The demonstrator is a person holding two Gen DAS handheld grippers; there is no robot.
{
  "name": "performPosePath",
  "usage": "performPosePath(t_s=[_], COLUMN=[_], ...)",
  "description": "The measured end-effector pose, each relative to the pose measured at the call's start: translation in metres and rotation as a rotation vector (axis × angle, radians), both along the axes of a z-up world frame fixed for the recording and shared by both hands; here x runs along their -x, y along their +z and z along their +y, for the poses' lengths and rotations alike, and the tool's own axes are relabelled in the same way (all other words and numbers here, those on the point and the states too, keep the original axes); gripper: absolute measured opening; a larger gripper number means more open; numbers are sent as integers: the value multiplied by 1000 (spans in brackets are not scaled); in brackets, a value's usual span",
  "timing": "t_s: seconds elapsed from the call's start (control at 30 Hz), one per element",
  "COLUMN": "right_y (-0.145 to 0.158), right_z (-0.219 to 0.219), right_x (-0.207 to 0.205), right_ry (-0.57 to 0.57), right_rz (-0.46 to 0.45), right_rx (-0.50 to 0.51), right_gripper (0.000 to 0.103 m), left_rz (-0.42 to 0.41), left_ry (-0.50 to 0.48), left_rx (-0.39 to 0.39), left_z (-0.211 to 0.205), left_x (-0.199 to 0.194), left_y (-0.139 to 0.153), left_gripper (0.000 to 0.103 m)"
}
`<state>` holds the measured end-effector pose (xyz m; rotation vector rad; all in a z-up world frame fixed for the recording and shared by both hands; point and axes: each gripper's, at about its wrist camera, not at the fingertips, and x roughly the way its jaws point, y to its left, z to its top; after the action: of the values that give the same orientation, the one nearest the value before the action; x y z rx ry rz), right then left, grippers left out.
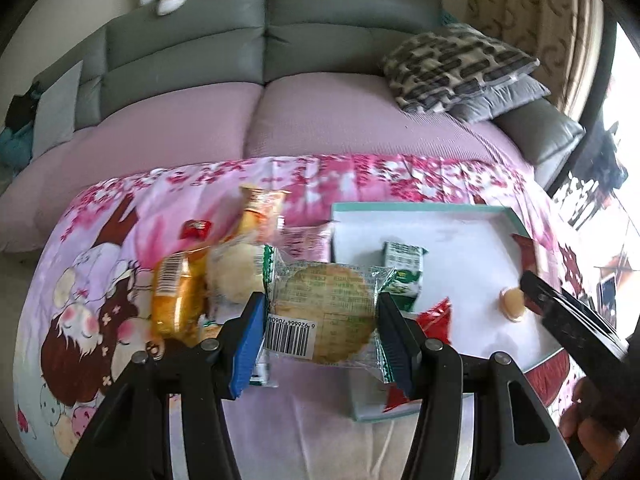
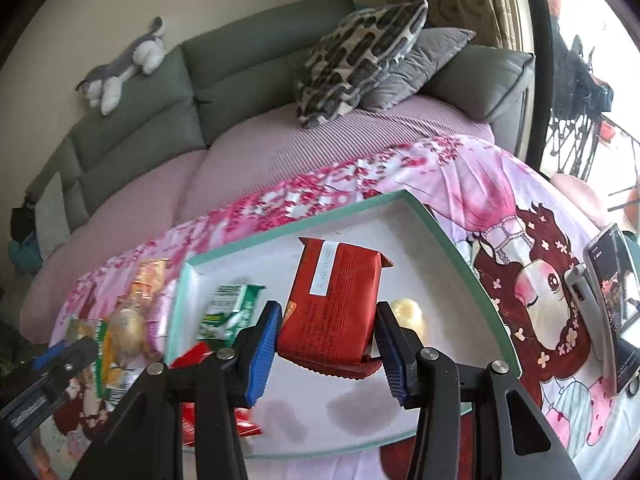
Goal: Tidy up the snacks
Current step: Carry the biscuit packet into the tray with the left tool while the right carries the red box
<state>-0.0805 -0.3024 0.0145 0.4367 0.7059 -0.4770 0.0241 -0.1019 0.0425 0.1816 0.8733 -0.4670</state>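
My left gripper [image 1: 320,320] is shut on a clear, green-edged packet with a round cracker [image 1: 326,312], held above the near left edge of a white tray with a teal rim [image 1: 416,207]. My right gripper [image 2: 326,332] is shut on a red foil packet [image 2: 336,308], held over the tray's [image 2: 312,222] middle. On the tray floor lie a green packet [image 2: 228,312], a small yellow sweet [image 2: 408,316] and a red packet [image 1: 436,316]. Left of the tray lies a pile of loose snacks [image 1: 224,272]. Each gripper shows at the edge of the other's view.
The tray stands on a pink flowered cloth [image 1: 120,240] over a low table in front of a grey sofa [image 1: 260,52] with cushions [image 1: 460,68]. A phone on a stand [image 2: 612,300] stands right of the tray. A hand [image 1: 588,412] shows at the lower right.
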Motion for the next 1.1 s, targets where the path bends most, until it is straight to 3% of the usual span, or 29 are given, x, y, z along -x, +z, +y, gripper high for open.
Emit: performPosePath(t_s=[0.33,0.53,1.1], right_y=[-18,-23,-28], right_z=[-16,-28,-38], right_x=[-13,-16,-15], right_ry=[-13,-40,-56], right_rz=[33,37,46], right_rx=[-25,-47,-60], right_gripper=[50,50,50], left_rz=[-17,3,35], left_ry=[-108,-125,-140], left_rx=[-35,-45,-56], left_z=[-61,-84,-111], left_x=[-4,-13,-18], left_y=[3,-5,-25], left_gripper=[57,57,57])
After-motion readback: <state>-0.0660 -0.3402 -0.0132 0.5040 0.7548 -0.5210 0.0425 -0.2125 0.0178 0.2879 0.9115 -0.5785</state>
